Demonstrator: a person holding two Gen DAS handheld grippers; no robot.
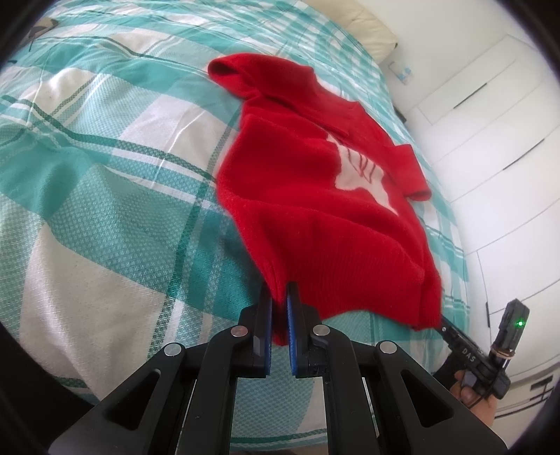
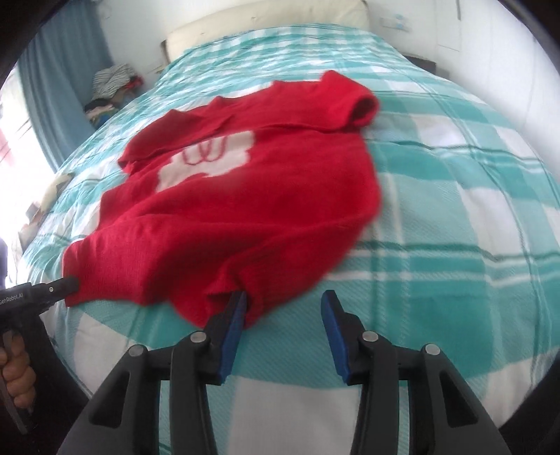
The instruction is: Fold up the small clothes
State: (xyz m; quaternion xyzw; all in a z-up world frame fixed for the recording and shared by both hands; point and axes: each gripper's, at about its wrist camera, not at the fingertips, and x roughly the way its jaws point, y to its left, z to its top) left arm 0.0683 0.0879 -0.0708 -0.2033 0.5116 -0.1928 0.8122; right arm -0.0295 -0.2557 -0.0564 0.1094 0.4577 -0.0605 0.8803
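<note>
- We see a bed under a teal-and-white checked cover (image 1: 105,210), with white cupboard doors (image 1: 490,140) beside it.
- On that cover lies a red knitted sweater with a white patch on its chest (image 2: 245,210), spread flat.
- Our left gripper (image 1: 279,308) has its fingers clenched on the sweater's near hem.
- Our right gripper (image 2: 285,308) has its fingers apart; one finger touches the sweater's hem, the other stands over the cover beside the sweater.

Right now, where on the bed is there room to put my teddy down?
Beside the red sweater, the checked bedspread lies bare out to the bed's edge, and up toward the pillow. The near hem is crowded by both grippers.
</note>
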